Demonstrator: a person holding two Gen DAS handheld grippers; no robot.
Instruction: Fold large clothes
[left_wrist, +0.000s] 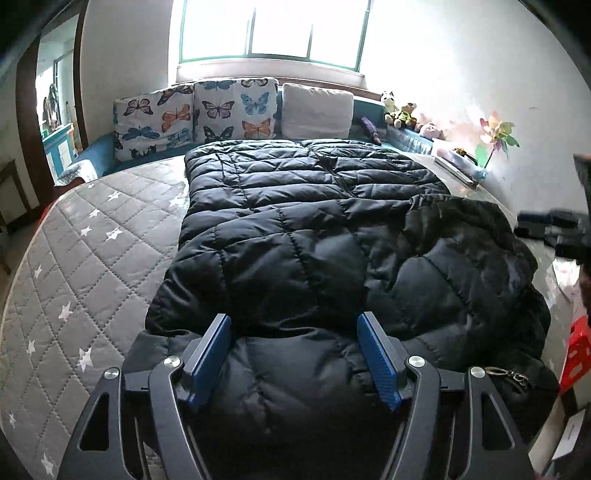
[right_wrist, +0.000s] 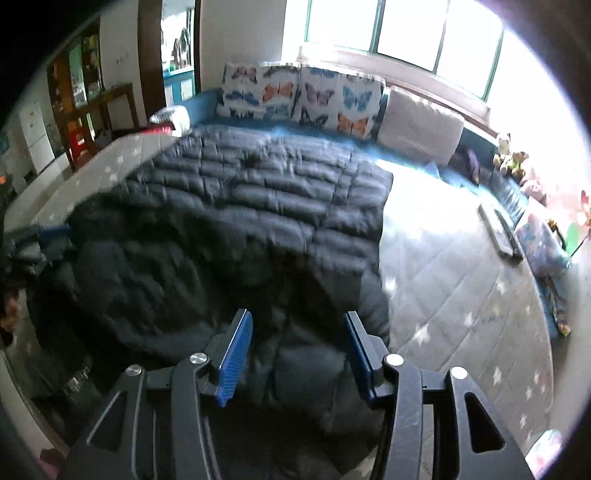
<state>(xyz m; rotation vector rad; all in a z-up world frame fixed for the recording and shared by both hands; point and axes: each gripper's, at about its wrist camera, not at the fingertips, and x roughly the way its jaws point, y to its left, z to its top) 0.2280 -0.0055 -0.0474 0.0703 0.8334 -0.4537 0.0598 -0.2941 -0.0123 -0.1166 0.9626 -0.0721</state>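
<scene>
On the left we see bare grey mattress (left_wrist: 74, 258) with its star print, free room for the fold to land on. Our left gripper (left_wrist: 293, 321) hangs over the near end of the black puffer coat (left_wrist: 295, 221), its 2 blue pads (left_wrist: 210, 354) spread wide with nothing between them; we judge it is placed there to take hold of the near edge. The coat lies lengthwise down the middle of the bed, its far end reaching toward the butterfly cushions (left_wrist: 195, 114) at the headboard. Its right half looks already turned inward, a bulky rumpled layer resting on the quilted body, which we read as a narrowing fold made so the coat can then be doubled end to end. Further right our right gripper (right_wrist: 299, 317) is also spread and empty, above the coat's near right corner. Its view is blurred, so whether it touches the fabric we cannot tell. Beyond it is more bare mattress.
</scene>
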